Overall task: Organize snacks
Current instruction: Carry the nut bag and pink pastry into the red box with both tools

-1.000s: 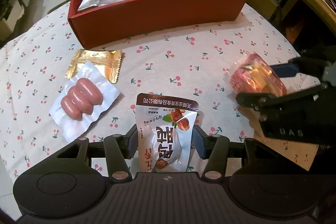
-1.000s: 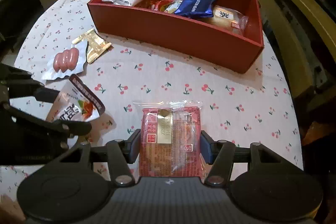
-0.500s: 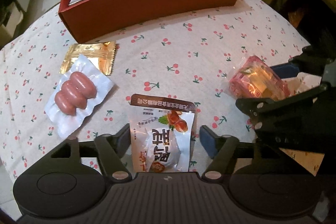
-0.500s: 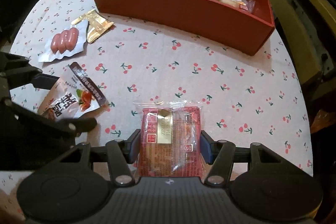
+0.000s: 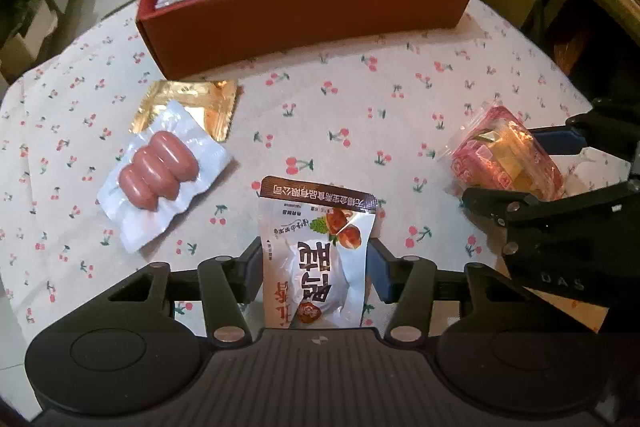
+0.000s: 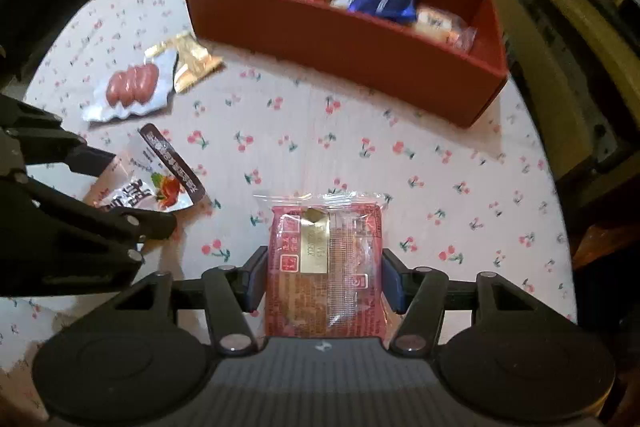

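Underneath, cherry-print tablecloth (image 5: 400,99), cluttered surroundings.

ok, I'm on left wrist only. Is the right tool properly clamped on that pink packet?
Observer: Yes. The right wrist view shows both pads of the right tool pressed against the sides of the pink packet.
Operator: Any room at the box's right end? The wall blocks it for me.
Observer: Some. Inside the red box, bare floor shows beyond a clear cracker packet.
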Motion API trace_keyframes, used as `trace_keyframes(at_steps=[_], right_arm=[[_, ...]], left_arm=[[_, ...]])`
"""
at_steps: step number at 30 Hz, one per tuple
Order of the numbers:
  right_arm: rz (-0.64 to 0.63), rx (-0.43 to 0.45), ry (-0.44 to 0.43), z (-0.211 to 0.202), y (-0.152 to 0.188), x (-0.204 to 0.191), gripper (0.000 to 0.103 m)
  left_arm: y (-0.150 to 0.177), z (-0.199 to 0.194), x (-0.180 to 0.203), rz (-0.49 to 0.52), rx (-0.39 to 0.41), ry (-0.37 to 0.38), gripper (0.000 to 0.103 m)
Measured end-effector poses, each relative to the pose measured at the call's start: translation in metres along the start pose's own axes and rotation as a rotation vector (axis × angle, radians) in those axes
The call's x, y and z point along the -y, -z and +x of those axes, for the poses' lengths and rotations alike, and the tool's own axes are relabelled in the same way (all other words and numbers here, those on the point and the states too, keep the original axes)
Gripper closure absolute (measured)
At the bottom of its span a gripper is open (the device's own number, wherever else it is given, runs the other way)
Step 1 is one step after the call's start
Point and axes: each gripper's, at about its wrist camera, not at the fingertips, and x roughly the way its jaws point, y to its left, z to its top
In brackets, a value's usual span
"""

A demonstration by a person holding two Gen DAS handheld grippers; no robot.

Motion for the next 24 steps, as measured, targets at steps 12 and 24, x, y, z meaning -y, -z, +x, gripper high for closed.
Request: trace_keyframes(at_steps=[12,24], right_arm=[[0.082,0.149,0.025,-0.036,-0.028,0.012,0.038],[0.189,0.211,0.08,-0.025,-0.092,0.044,0.038]], left_arm=[[-0.035,-0.051,0.001,-0.035,0.137,-0.031,0.044],[-0.105,-0.046,-0.018,-0.085,0.231,-0.009,0.047]])
